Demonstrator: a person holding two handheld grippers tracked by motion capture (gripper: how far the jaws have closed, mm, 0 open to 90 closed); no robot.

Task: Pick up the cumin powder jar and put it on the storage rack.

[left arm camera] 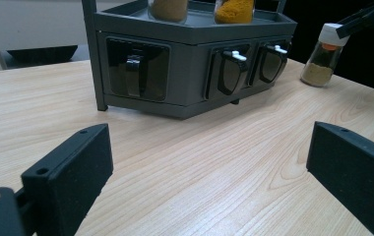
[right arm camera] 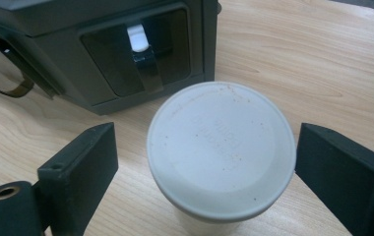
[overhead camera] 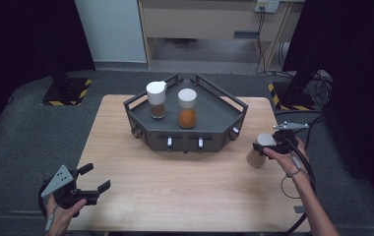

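A spice jar point(overhead camera: 258, 153) with a white lid point(right arm camera: 219, 147) and tan contents stands on the wooden table point(overhead camera: 175, 177), right of the grey rack point(overhead camera: 214, 110). My right gripper point(overhead camera: 269, 143) is over the jar from the right, open, with the lid between its jaws. In the right gripper view there is a gap between the left jaw and the lid, while the right jaw sits at the lid's edge. My left gripper point(overhead camera: 96, 177) is open and holds nothing near the table's front left corner. The left gripper view shows the jar point(left arm camera: 320, 61) far off at the upper right.
On the rack's top tray stand two white-lidded jars, one with brown spice point(overhead camera: 157, 99) and one with orange spice point(overhead camera: 187, 109). The rack's front point(left arm camera: 140, 73) has dark windows with white tabs. Bare tabletop point(left arm camera: 200, 147) lies in front of the rack.
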